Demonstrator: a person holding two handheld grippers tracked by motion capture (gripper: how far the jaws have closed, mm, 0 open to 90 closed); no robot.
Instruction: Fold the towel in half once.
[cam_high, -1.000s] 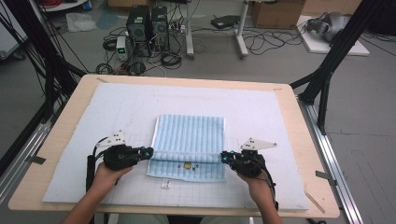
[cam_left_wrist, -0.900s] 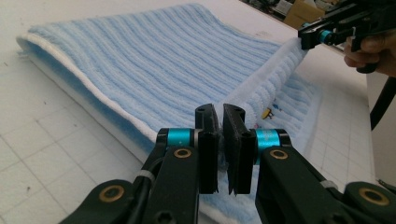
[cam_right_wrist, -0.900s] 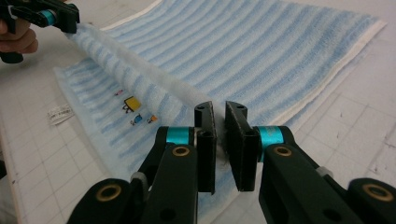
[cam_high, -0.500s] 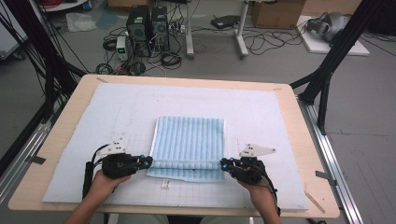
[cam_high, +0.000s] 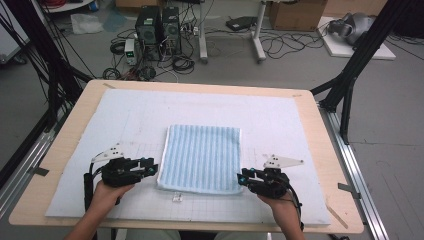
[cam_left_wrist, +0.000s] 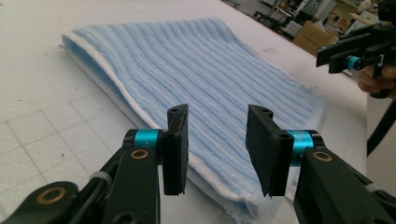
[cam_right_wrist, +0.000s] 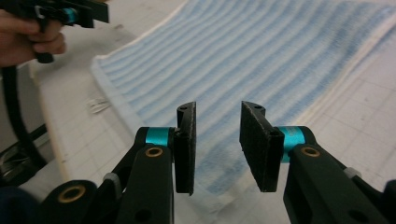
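**Fold done, grippers let go of towel**

The folded blue striped towel (cam_high: 201, 158) lies mid-mat, near the table's (cam_high: 60, 150) front edge. Left gripper (cam_high: 153, 167) and right gripper (cam_high: 241, 179) flank its near corners, jaws just opened, nothing between them. Next, likely a regrip for another fold.

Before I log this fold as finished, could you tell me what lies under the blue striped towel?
The folded blue striped towel lies flat on the white gridded mat. A small white tag sits on the mat near its front edge. Whatever is between its layers is covered.
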